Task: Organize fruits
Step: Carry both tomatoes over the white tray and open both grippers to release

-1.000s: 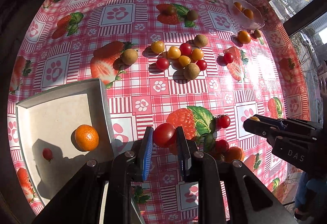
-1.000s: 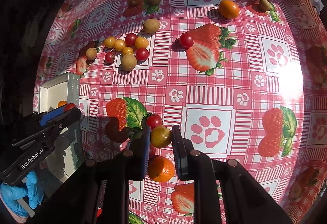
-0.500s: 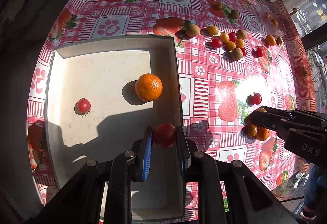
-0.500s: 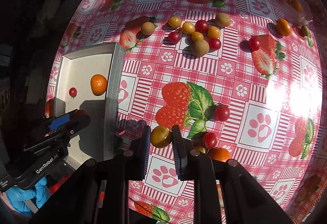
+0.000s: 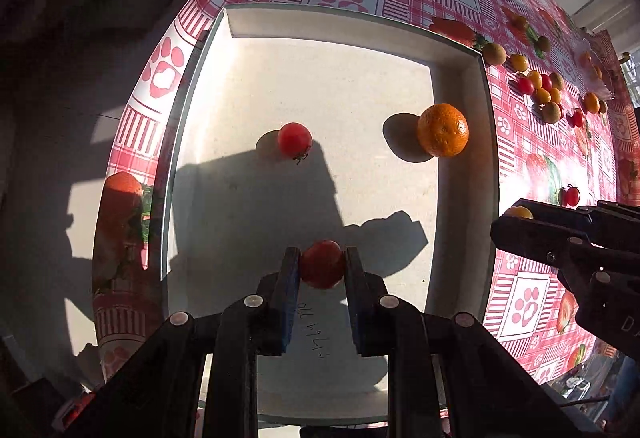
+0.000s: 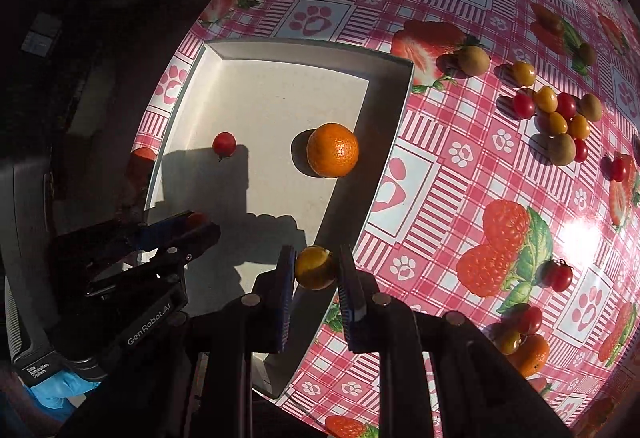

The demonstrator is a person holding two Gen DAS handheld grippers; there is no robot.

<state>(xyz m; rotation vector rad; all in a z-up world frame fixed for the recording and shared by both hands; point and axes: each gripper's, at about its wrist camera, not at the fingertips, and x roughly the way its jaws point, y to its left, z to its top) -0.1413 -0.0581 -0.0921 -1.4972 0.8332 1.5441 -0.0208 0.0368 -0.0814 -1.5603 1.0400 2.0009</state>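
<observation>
Red tomato [image 5: 322, 264] clamped in left gripper [image 5: 322, 265] above tray [image 5: 486, 142]; right gripper [image 6: 315, 267] pinches yellow tomato [image 6: 315, 267].

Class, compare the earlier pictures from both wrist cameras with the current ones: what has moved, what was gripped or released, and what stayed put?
Both grippers carried their fruit across the tablecloth toward the white square tray. The left gripper, shut on a red cherry tomato, now hangs over the tray floor; the right gripper, shut on a yellow cherry tomato, has reached the tray's rim. Nothing was released. The orange mandarin and small red tomato in the tray stayed put.
</observation>
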